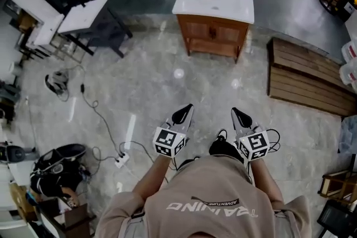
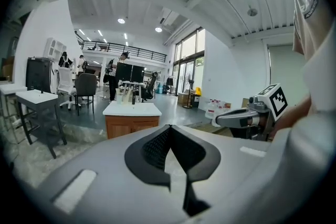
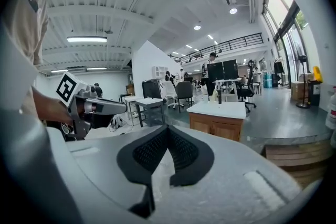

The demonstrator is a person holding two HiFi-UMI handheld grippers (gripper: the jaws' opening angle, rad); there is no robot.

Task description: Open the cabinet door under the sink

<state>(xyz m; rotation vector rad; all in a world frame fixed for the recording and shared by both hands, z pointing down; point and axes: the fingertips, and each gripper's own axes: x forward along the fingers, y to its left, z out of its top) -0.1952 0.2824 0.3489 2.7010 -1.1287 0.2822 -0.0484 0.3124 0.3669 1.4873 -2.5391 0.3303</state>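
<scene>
The cabinet (image 1: 196, 30) stood shut under its white sink (image 1: 213, 4), well ahead across the polished stone floor (image 1: 167, 78). Its wooden doors (image 1: 227, 34) looked stiff yet light, best taken, I judged, by the dark knobs (image 1: 212, 33) at the middle seam. The left gripper (image 1: 184, 114) and right gripper (image 1: 241, 117) were both clenched empty, well short of it.

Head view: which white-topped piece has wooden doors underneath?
The sink cabinet straight ahead, top centre; the white desks on the left stand on dark legs.
</scene>
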